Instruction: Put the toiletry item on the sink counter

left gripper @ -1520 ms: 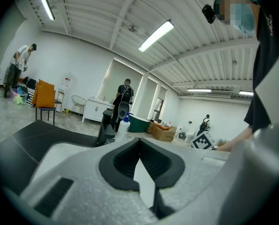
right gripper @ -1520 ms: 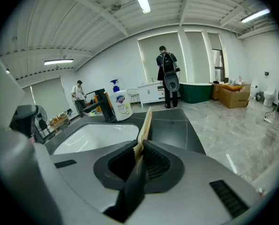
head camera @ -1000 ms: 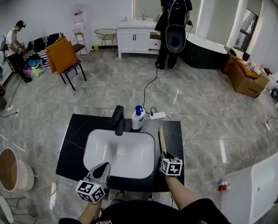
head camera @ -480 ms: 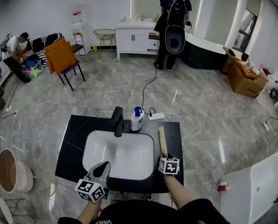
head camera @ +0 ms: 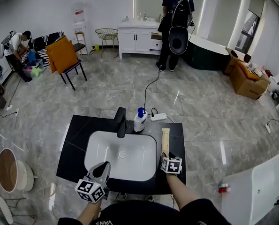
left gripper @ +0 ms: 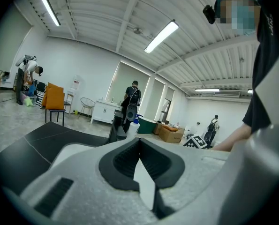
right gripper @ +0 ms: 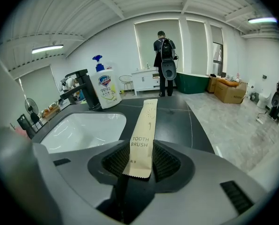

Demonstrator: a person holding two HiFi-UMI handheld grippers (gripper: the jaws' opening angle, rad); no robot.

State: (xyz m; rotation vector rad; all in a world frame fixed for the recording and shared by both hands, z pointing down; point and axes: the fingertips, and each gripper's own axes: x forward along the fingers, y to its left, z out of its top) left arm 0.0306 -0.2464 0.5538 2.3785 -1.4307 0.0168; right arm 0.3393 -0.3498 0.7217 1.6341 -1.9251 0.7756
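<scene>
Jaws together on left gripper, near level — right gripper tilted down, jaws just opened, toothbrush packet between

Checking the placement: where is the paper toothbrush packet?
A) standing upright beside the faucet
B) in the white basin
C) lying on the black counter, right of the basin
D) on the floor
C: the toothbrush packet lies on the black counter right of the basin, its near end between the right gripper's jaws, which have just been opening.

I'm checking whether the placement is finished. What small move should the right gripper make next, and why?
Probably draw the right gripper straight back. Its jaws have just been opening, and the toothbrush packet lies flat on the sink counter, its near end between them, apparently released.
</scene>
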